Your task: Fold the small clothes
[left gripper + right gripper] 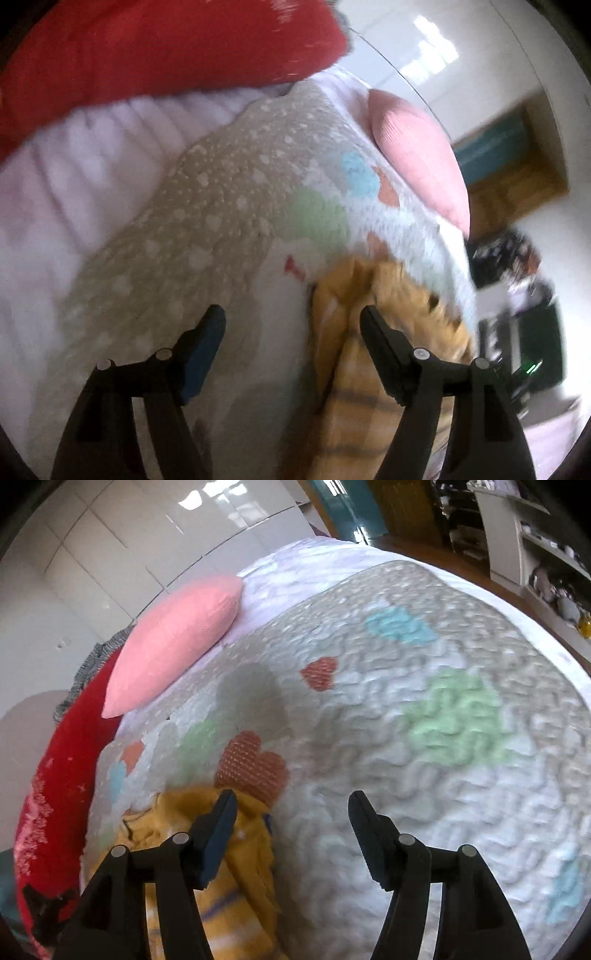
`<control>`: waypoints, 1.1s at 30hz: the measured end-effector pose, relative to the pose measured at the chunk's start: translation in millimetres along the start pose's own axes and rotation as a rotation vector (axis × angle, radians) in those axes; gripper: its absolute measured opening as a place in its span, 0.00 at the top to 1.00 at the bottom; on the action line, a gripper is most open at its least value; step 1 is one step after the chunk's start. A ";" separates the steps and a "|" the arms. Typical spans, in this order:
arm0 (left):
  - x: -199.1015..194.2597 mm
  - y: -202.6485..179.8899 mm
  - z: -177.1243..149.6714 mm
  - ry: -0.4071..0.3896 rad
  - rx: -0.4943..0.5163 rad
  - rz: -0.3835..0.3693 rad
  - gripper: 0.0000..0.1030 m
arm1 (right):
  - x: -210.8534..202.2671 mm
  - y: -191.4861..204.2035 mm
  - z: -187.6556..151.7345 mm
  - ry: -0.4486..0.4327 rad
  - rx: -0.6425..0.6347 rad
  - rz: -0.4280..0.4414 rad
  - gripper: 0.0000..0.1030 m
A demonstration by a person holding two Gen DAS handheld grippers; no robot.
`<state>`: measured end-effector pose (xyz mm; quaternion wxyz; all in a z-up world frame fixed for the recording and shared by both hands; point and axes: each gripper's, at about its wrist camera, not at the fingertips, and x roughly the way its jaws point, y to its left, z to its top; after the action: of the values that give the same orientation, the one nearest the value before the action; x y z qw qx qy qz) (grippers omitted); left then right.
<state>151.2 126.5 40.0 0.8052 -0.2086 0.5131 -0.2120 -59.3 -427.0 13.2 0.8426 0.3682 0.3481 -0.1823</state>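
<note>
A small mustard-yellow striped garment (354,369) lies crumpled on a quilted bedspread (207,206) with coloured hearts. In the left wrist view my left gripper (291,317) hovers open above it, the right finger over the yellow cloth and the left finger over pale quilt, with nothing pinched between them. In the right wrist view the same yellow garment (236,853) sits at the lower left, under the left finger of my right gripper (291,805). That gripper stands open over the bedspread (406,775), and its pads press on nothing.
A pink cushion (417,147) (173,642) and a red pillow (155,48) (62,760) lie at the head of the bed. White glossy wardrobe doors (110,554) stand behind it. Shelves with clutter (546,561) and a wooden floor are beyond the bed's far edge.
</note>
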 end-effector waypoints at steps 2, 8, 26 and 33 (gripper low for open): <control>-10.8 -7.9 -20.8 0.011 0.073 0.015 0.25 | -20.4 -3.8 -10.5 0.003 -0.032 0.011 0.34; -29.5 -18.4 -81.8 0.019 0.181 0.069 0.25 | -62.3 3.1 -74.7 0.040 -0.185 0.080 0.34; -88.4 -88.6 -230.5 -0.084 0.339 0.196 0.20 | -93.5 0.3 -147.7 -0.088 -0.301 -0.182 0.34; -91.2 -115.3 -243.2 -0.193 0.451 0.314 0.19 | -98.8 -23.9 -151.6 -0.104 -0.316 -0.199 0.27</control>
<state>-120.8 53.5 77.1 0.8993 0.0386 0.4001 -0.1725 -209.7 -324.4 -1.1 0.8848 0.1851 0.3628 -0.2264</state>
